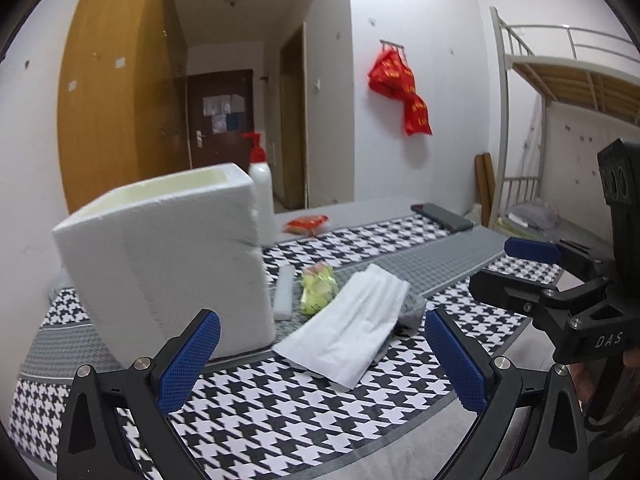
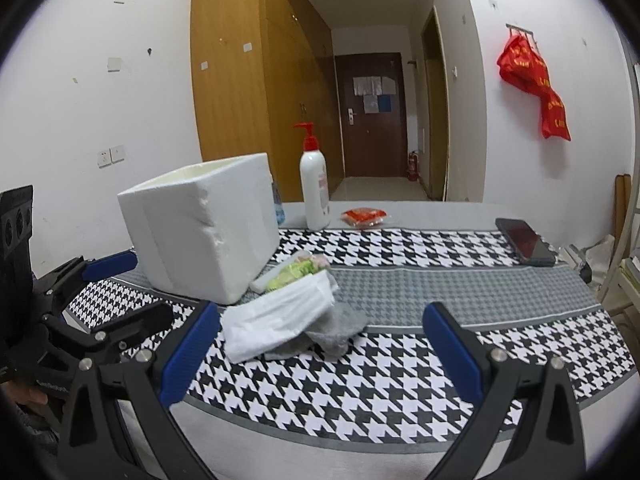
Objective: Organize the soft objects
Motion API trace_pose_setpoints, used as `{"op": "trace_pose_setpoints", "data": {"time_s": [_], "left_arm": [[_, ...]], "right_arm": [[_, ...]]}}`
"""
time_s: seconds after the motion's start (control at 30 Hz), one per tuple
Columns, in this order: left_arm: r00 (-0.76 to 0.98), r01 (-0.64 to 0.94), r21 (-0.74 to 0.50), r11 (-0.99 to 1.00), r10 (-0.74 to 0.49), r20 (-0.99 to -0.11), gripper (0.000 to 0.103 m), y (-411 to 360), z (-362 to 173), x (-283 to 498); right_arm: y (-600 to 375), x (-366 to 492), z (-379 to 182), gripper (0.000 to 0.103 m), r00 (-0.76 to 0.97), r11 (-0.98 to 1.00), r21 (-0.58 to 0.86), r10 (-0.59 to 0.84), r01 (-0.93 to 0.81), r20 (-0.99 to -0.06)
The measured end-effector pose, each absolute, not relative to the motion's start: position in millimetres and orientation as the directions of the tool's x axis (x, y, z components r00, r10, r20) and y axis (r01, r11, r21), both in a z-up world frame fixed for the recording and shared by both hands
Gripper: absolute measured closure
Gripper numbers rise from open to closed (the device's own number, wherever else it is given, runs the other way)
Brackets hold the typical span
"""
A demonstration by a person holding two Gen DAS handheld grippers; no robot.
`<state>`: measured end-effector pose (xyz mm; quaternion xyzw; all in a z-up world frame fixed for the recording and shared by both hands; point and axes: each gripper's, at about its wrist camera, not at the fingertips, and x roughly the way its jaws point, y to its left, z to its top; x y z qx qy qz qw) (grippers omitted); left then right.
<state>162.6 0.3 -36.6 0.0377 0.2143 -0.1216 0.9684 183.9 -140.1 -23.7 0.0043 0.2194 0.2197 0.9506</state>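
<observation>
- The desk [image 2: 400, 380] carries a black-and-white houndstooth cloth [image 2: 360, 364] with grey bands across it.
- A white foam box [image 2: 200, 224] stands open-topped on the left part of the desk, just behind the soft things.
- A white pump bottle [image 2: 315, 188] with a red pump stands upright behind the box; its label is too small to read.
- The left gripper [image 1: 322, 356] hangs low over the near edge of the desk, jaws wide apart and holding nothing, aimed at the white cloth.
- The right gripper [image 2: 320, 354] also has its jaws wide apart and empty; the letters "DAS" show on its body in the left wrist view.
- A folded white cloth [image 1: 348, 332] lies flat beside the box, its long axis slanting from near-left to far-right in the left wrist view, with creases along its length.
- A grey cloth [image 2: 340, 330] lies crumpled partly under the white one, poking out on its right side.
- A dark phone [image 2: 524, 242] lies flat at the far right of the desk.
- A green crinkled packet [image 1: 318, 290] lies between the box and the white cloth, touching the cloth's far edge.
- A red packet [image 2: 364, 216] lies near the bottle; its print is unreadable.
- A small white bar [image 1: 284, 294] lies against the box's side.
</observation>
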Motion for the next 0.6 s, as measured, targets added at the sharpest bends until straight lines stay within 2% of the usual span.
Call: {"op": "trace_pose_setpoints", "data": {"time_s": [0.27,0.37,0.6], "left_arm": [[0.818,0.278,0.003,0.961,-0.235,-0.525,0.002,-6.7,-55.5,189.3],[0.797,0.288,0.006,0.958,-0.236,-0.556,0.009,-10.3,-61.2,196.6],[0.762,0.299,0.016,0.954,-0.228,-0.606,0.014,-16.3,-69.9,209.2]], "right_arm": [[-148.0,204.9,-39.5,0.0,0.787,0.909,0.127,0.408,-0.396,-0.463],[-150.5,211.8,-43.7,0.0,0.778,0.909,0.141,0.409,-0.392,-0.476],[-149.9,219.7,-49.6,0.0,0.765,0.908,0.139,0.409,-0.396,-0.498]]}}
